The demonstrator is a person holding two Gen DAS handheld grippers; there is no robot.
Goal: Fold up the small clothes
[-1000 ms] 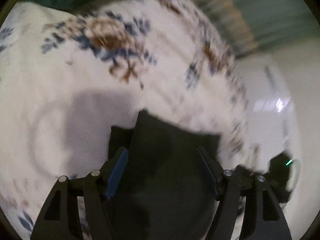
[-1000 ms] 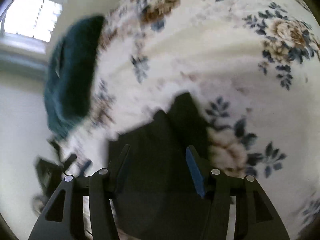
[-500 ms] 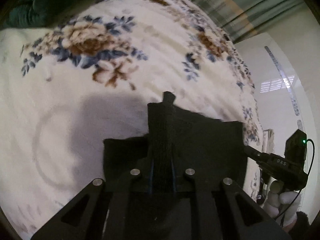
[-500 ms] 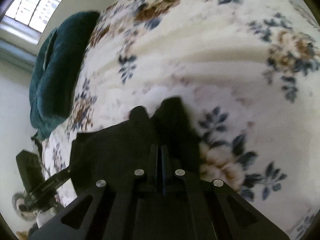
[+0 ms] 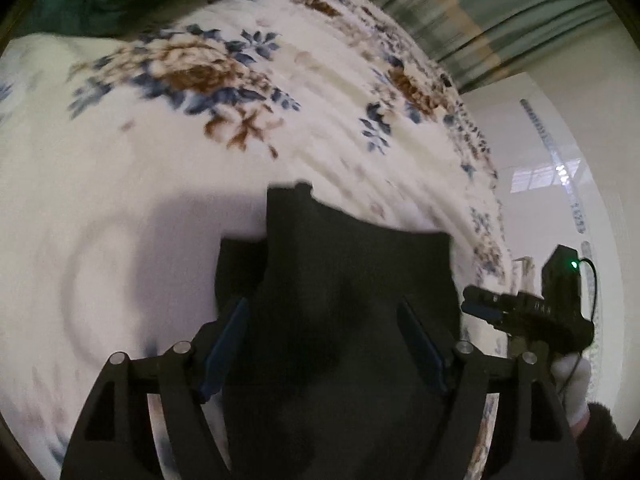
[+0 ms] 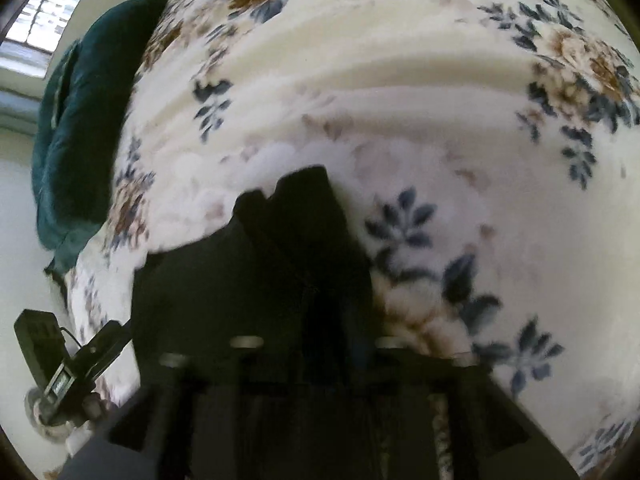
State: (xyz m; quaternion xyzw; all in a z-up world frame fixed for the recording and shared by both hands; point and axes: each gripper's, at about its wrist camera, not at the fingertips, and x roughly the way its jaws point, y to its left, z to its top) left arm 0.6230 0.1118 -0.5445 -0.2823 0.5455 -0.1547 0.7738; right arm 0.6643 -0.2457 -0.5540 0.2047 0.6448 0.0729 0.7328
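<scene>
A small black garment [image 5: 340, 280] lies on a cream floral blanket [image 5: 200, 140]. My left gripper [image 5: 324, 336] is open, its blue-padded fingers [image 5: 226, 344] spread over the near edge of the cloth, holding nothing. In the right wrist view the same black garment [image 6: 280, 264] lies on the blanket [image 6: 440, 120], and my right gripper [image 6: 320, 344] is blurred and dark against the cloth; its jaws look partly parted. The right gripper also shows in the left wrist view [image 5: 520, 312] at the garment's right edge.
A dark green cushion [image 6: 76, 128] lies at the blanket's far left edge. The blanket's edge drops off to a pale floor [image 5: 540, 152] at right. Striped curtains [image 5: 500, 12] hang beyond. The left gripper and gloved hand show in the right wrist view [image 6: 68, 368].
Half a second ago both grippers were shut on the black garment. Now the left gripper has opened and let the cloth go; the right one is blurred and seems to be opening.
</scene>
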